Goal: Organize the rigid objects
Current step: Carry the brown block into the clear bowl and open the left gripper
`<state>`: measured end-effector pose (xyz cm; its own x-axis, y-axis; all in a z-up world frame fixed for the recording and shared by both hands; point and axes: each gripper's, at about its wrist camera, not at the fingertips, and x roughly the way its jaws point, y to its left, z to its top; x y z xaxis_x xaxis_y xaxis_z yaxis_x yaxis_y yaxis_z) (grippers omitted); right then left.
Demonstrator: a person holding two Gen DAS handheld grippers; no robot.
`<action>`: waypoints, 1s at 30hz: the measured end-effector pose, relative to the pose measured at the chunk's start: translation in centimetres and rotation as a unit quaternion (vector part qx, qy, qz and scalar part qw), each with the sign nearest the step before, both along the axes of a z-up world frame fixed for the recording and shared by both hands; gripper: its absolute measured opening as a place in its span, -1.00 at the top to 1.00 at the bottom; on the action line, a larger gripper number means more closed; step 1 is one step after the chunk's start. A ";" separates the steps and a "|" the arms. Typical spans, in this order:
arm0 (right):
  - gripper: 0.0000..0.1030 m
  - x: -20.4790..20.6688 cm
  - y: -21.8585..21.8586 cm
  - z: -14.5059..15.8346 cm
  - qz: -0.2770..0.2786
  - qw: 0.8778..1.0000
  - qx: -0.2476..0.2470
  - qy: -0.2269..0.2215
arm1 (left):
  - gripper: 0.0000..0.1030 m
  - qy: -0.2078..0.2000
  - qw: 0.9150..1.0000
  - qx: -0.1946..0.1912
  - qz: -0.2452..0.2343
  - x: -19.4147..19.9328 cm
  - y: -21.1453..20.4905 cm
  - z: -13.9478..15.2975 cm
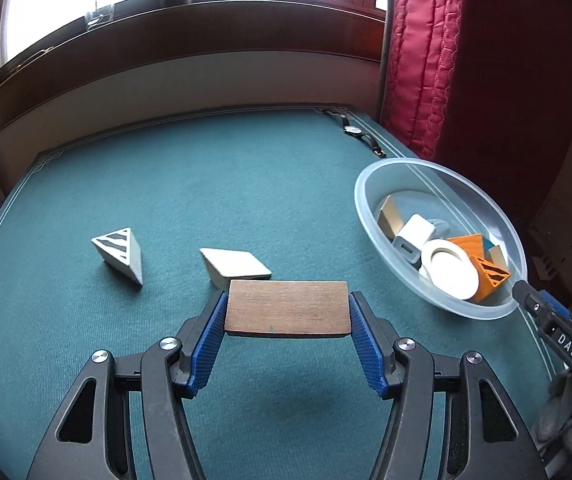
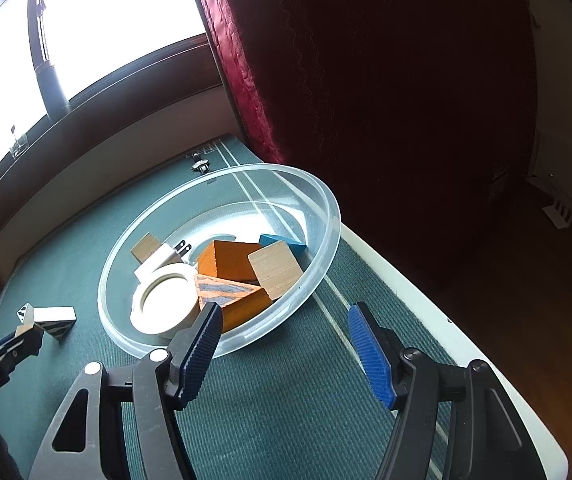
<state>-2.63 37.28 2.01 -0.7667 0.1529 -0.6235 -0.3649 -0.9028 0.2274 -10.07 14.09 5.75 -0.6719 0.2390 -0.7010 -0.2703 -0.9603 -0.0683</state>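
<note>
A green felt table point(image 1: 245, 184) stands under a window point(image 1: 85, 4), a red curtain point(image 1: 426, 60) at upper right and a watch point(image 1: 352, 130) near its far edge. The left gripper point(image 1: 288, 312) clamps a brown wooden slab point(image 1: 288, 308) at centre frame, above the felt; the right gripper point(image 2: 281, 320), marked "DAS" in the left view, stands open and empty at the near rim of the clear bowl point(image 2: 326, 204) of blocks. Two white wedges point(image 1: 119, 254) lie on the felt left of centre.

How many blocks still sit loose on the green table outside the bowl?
2: a striped white wedge at the left and a plain white block beside it. A brown wooden block is in the left gripper, off the table.
</note>
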 end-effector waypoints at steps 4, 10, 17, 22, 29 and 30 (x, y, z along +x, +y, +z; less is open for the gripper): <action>-0.36 0.3 0.0 0.0 -0.002 1.000 0.002 0.006 | -0.18 0.002 1.000 0.001 -0.020 -0.7 2.1 0.4; -0.36 0.5 0.2 -0.1 -0.001 1.000 -0.004 0.009 | -0.18 -0.001 0.999 0.001 -0.042 -1.8 5.0 0.5; -0.36 0.5 0.4 -0.1 -0.002 1.000 -0.011 0.009 | -0.18 0.007 0.998 -0.002 -0.068 -3.0 7.7 0.9; -0.36 0.6 0.4 -0.2 -0.001 1.000 -0.013 0.008 | -0.19 0.006 0.997 0.009 -0.081 -4.1 9.1 0.7; -0.36 0.6 0.5 -0.2 -0.002 1.000 -0.015 0.008 | -0.31 -0.007 0.998 0.024 -0.065 -4.8 8.5 -0.4; -0.36 0.6 0.4 -0.2 -0.002 1.000 -0.015 0.008 | -0.31 -0.008 0.998 0.025 -0.062 -4.8 8.2 -0.5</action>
<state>-2.06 37.72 1.78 -0.7760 0.1375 -0.6156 -0.3646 -0.8941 0.2600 -14.88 22.31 5.22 -0.6235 0.3546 -0.6968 -0.3861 -0.9146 -0.1200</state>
